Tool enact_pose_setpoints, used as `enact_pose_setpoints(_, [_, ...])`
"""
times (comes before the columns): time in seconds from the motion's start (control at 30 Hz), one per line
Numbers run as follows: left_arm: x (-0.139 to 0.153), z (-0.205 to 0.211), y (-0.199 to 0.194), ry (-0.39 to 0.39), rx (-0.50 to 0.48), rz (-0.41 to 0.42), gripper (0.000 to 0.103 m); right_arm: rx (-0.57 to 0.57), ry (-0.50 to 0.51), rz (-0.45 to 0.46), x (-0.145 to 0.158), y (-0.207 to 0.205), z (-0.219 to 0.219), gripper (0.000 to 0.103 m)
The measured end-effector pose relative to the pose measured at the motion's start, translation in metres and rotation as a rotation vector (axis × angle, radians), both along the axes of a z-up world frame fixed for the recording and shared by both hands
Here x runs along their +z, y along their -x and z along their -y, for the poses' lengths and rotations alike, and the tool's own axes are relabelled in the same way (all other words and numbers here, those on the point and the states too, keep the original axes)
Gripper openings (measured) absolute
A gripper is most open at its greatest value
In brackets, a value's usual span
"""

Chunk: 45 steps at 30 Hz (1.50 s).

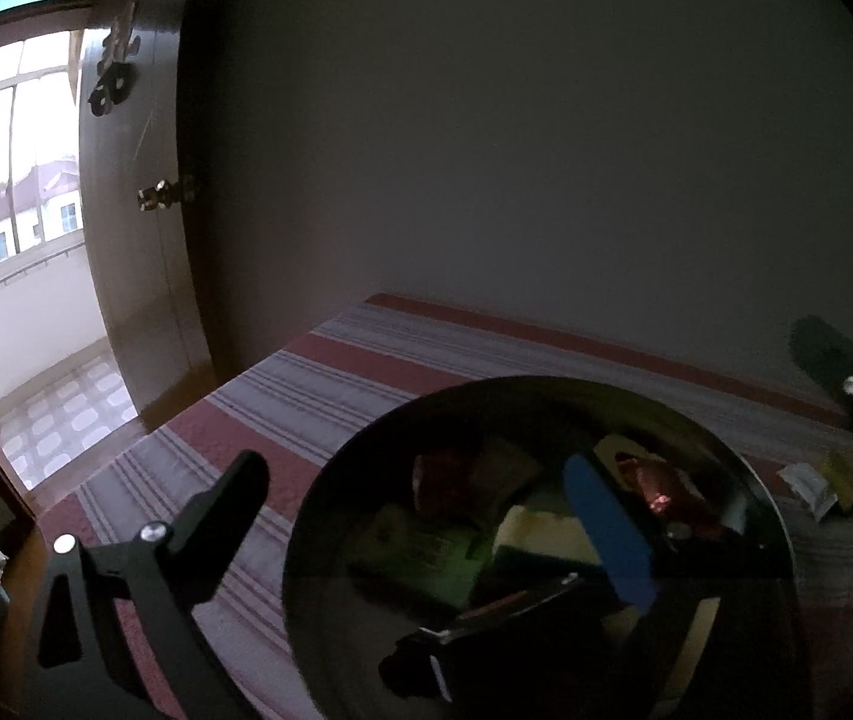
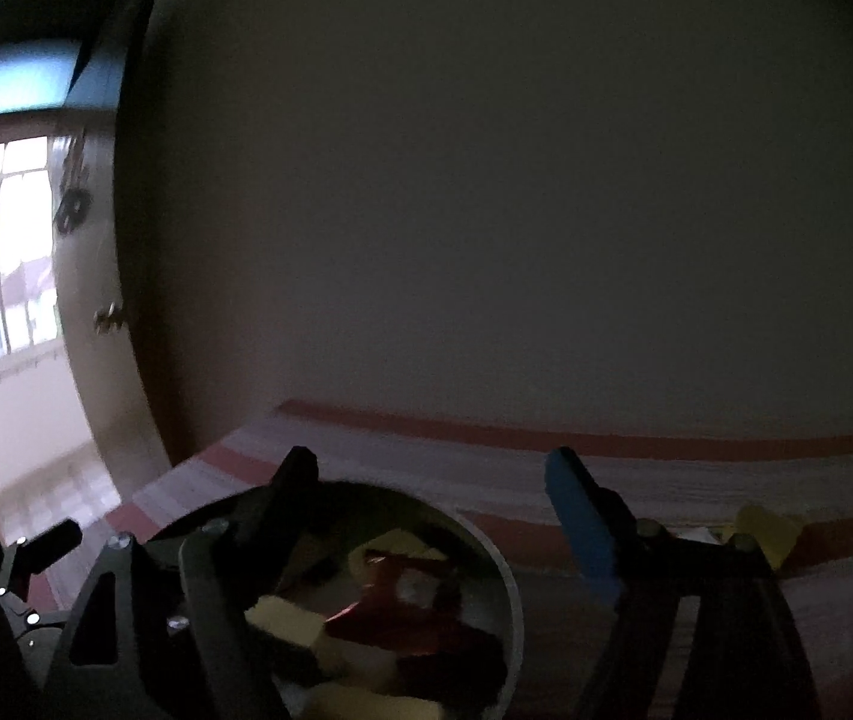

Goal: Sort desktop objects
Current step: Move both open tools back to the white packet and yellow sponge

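A dark round bowl stands on the striped tablecloth and holds several red, yellow and green packets. My left gripper is open wide, its fingers on either side of the bowl with nothing pressed between them. One blue-padded finger of the right gripper reaches over the bowl's contents. In the right wrist view my right gripper is open above the bowl, nothing held, with red and yellow packets below it. A yellow packet lies on the cloth to the right.
The red-and-grey striped tablecloth runs to a plain wall behind. A white packet and a yellow one lie right of the bowl. An open wooden door and a bright balcony are at the left, past the table's edge.
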State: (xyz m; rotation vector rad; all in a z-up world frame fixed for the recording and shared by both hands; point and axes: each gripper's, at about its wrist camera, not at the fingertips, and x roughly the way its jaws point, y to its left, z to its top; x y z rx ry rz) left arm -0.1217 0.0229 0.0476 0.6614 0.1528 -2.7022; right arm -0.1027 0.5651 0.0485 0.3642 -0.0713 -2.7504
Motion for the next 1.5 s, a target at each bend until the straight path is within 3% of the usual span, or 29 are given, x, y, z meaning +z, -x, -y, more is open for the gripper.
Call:
enact_pose_setpoints(0.17, [0.007, -0.018, -0.003, 0.013, -0.018, -0.033, 0.101, -0.064, 0.035, -0.013, -0.004, 0.005, -0.034, 0.088])
enact_pose_setpoints(0.57, [0.007, -0.087, -0.001, 0.060, -0.119, -0.091, 0.101, -0.241, -0.035, -0.009, -0.032, 0.024, -0.107, 0.088])
enact_pose_setpoints(0.87, [-0.002, -0.132, 0.000, 0.101, -0.182, -0.122, 0.101, -0.287, -0.035, 0.004, -0.041, 0.024, -0.134, 0.088])
enact_pose_setpoints(1.5, [-0.014, -0.193, 0.010, 0.095, -0.315, -0.089, 0.101, -0.433, -0.037, 0.021, -0.046, 0.032, -0.210, 0.088])
